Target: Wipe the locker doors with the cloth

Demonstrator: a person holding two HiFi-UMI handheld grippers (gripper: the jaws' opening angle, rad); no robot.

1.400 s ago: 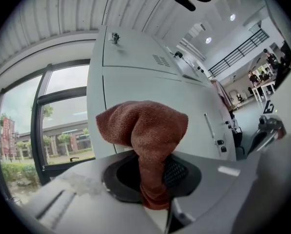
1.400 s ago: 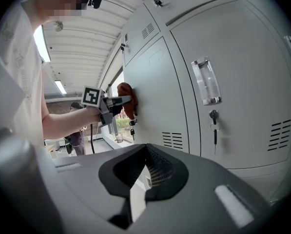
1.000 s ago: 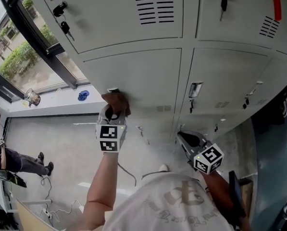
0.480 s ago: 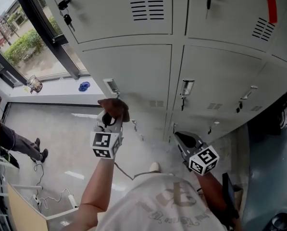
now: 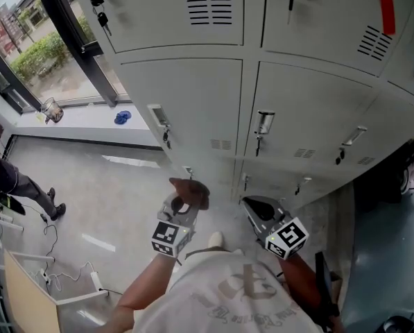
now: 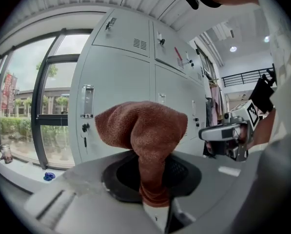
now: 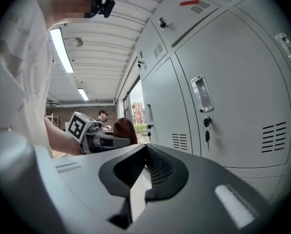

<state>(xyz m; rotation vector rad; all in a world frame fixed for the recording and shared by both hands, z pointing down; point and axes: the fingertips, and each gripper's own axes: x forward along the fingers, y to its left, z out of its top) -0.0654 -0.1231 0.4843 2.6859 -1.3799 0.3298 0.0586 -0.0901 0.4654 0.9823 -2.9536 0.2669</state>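
Note:
A rust-brown cloth [image 5: 191, 191] is bunched at the tip of my left gripper [image 5: 185, 200], which is shut on it. It hangs in the air in front of the bottom row of the grey locker doors [image 5: 200, 99], not touching them. In the left gripper view the cloth [image 6: 143, 128] stands up from the closed jaws and hides part of the lockers [image 6: 113, 89]. My right gripper [image 5: 252, 204] is shut and empty, low beside the left one. From the right gripper view the right gripper [image 7: 137, 193] faces the locker doors [image 7: 233, 96] edge-on, with the cloth [image 7: 124, 129] to its left.
Handles and locks stick out of the doors [image 5: 264, 123]; keys hang from the upper locks [image 5: 101, 19]. A window sill [image 5: 82, 120] at left carries a blue object [image 5: 122, 117] and a jar [image 5: 52, 108]. A person [image 5: 9, 177] and cables [image 5: 54, 255] are on the floor at left.
My left gripper has come down and away from the middle-row door handle with the cloth, now level with the bottom row. The right gripper stayed shut and shifted slightly left.

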